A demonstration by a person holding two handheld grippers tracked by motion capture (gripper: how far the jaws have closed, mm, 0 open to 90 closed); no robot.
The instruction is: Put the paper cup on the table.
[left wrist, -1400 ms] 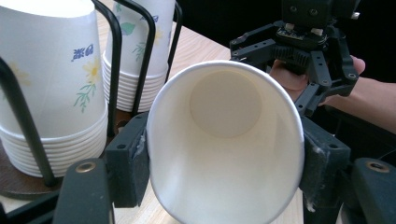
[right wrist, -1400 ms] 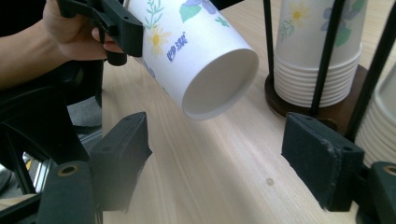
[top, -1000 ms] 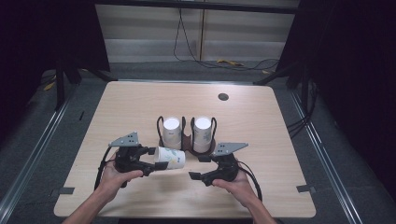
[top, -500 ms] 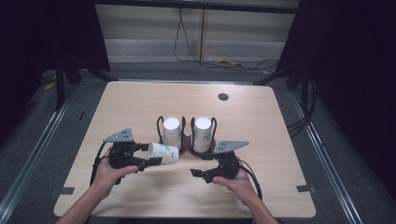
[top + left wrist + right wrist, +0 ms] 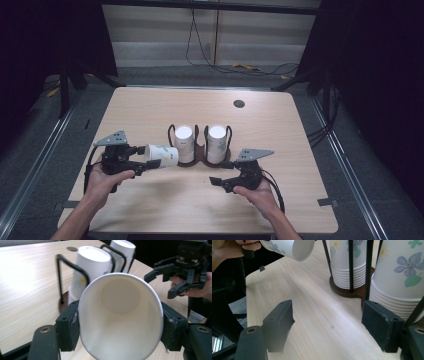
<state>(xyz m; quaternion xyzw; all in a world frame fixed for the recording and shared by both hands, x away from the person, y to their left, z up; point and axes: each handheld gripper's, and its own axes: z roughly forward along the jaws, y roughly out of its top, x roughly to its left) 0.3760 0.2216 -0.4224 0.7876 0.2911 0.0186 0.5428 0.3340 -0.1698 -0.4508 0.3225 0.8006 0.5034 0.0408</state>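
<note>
My left gripper (image 5: 150, 157) is shut on a white paper cup (image 5: 162, 155) that lies on its side, lifted off the table. In the left gripper view the cup (image 5: 120, 315) has its mouth towards the camera, with a pad pressed on each side. Just to its right stands a black wire holder (image 5: 200, 150) with two upside-down stacks of flowered cups (image 5: 184, 142) (image 5: 216, 142). My right gripper (image 5: 222, 172) sits low in front of the right stack. Its jaws (image 5: 329, 325) have just closed a little and stand open over bare table.
The holder's brown base (image 5: 347, 292) lies close ahead of the right gripper's jaws. A dark round grommet (image 5: 239, 103) sits at the table's far side. The light wood table (image 5: 150, 115) has room to the left and behind the holder.
The left gripper has carried the cup leftward and slightly up, away from the left stack. The right hand has stayed where it was.
</note>
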